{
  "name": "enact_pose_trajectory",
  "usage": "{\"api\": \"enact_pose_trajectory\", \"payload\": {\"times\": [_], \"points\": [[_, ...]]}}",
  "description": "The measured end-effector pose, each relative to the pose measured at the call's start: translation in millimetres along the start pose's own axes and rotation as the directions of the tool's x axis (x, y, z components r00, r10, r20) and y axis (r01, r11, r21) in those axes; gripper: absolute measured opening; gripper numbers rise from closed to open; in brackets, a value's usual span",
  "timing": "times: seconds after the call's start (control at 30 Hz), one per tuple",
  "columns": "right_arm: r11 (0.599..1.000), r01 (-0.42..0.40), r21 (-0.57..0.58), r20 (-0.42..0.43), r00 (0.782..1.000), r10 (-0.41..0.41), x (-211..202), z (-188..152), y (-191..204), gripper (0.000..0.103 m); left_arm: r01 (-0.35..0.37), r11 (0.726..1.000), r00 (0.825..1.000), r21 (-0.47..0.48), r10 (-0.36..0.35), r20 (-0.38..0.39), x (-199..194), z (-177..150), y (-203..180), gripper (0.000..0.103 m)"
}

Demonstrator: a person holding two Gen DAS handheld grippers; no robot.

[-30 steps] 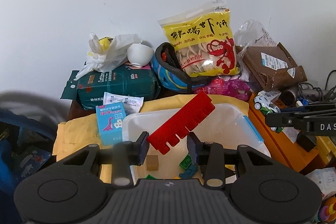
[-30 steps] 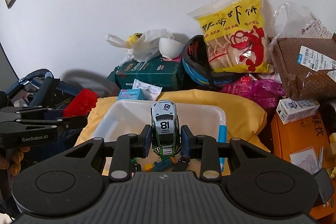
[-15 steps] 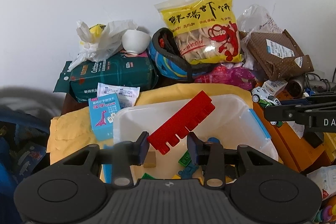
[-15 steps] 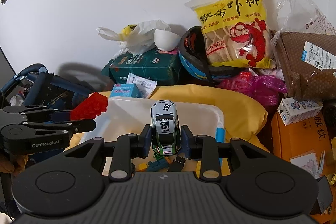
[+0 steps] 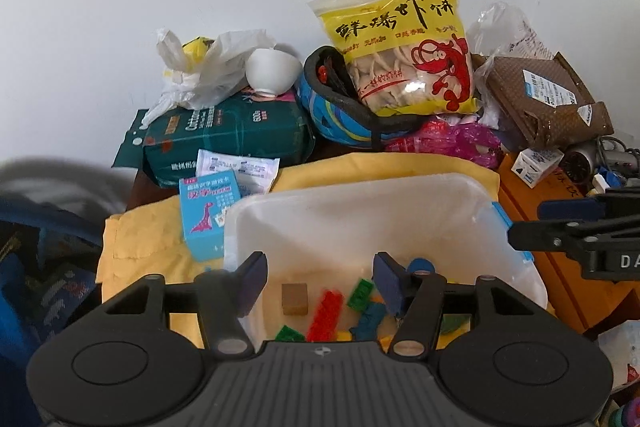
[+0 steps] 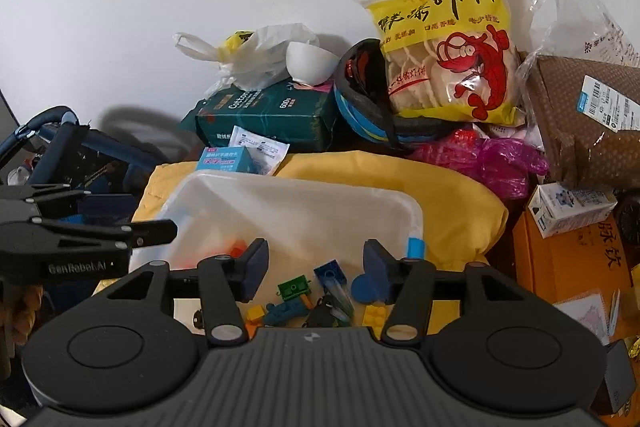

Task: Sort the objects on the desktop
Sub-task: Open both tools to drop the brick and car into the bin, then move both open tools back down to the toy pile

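While both tools hang over it, the clear plastic bin [image 5: 360,203] sits on a yellow cloth [image 5: 140,239] at the front of the cluttered desk, its blue latch [image 5: 508,223] on the right side. On the bin's floor, in the left wrist view, lie a red toy brick [image 5: 326,315], a small tan block [image 5: 295,299], a green brick [image 5: 360,294] and a teal piece [image 5: 370,319]. The right wrist view shows more loose pieces there: a green brick [image 6: 294,287], a blue brick [image 6: 330,273] and a yellow brick [image 6: 375,315].

The left tool [image 5: 318,281] is over the near left part of the bin; its jaws are opening and nothing is gripped between them, only the bin's contents showing below. The right tool [image 6: 312,269] is over the near right part; its jaws are opening too, with nothing between them.

Just left of the bin, a light blue card box [image 5: 208,215] with a pink dinosaur leans on the cloth. Behind it lies a dark green tissue pack [image 5: 232,135], with a white bowl [image 5: 272,71] and a crumpled white bag [image 5: 208,67] on top. Beside those is a blue helmet [image 5: 344,115], and a yellow bag of prawn crackers [image 5: 404,47] leans against the white wall. A pink bag [image 5: 452,141], a brown parcel [image 5: 548,99] and an orange box [image 6: 572,259] fill the right side.
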State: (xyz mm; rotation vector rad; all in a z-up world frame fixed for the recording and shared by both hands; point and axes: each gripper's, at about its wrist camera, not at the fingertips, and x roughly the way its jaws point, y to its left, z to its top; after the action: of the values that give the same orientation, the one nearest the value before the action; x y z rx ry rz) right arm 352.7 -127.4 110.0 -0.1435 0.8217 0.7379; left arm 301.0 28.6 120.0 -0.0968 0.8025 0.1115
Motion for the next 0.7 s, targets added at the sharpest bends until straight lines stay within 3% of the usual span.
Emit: {"api": "enact_pose_trajectory", "payload": {"times": [0.1,0.27,0.5,0.7], "points": [[1.0,-0.014,0.013,0.007,1.0,0.014,-5.7,-10.5,-1.2,0.057,0.02,1.0,0.999,0.012,-0.02,0.035,-13.2,-19.1,0.9,0.062],[0.998,-0.055,0.005,0.06,0.997,0.054,-32.9,-51.0,4.2,0.057,0.085,0.994,0.994,0.072,-0.09,0.064,-41.3,-90.8,-11.3,0.062],[0.999,-0.012,-0.03,-0.012,1.0,0.012,-36.7,-158.5,13.4,0.057,0.195,0.974,0.98,0.114,-0.19,-0.055,-44.2,-208.1,-54.1,0.062],[0.999,0.028,0.024,-0.104,0.994,-0.025,-29.5,-215.9,8.4,0.057,0.253,0.953,0.962,0.167,-0.23,-0.148,-18.2,-252.1,-85.9,0.062]]}}
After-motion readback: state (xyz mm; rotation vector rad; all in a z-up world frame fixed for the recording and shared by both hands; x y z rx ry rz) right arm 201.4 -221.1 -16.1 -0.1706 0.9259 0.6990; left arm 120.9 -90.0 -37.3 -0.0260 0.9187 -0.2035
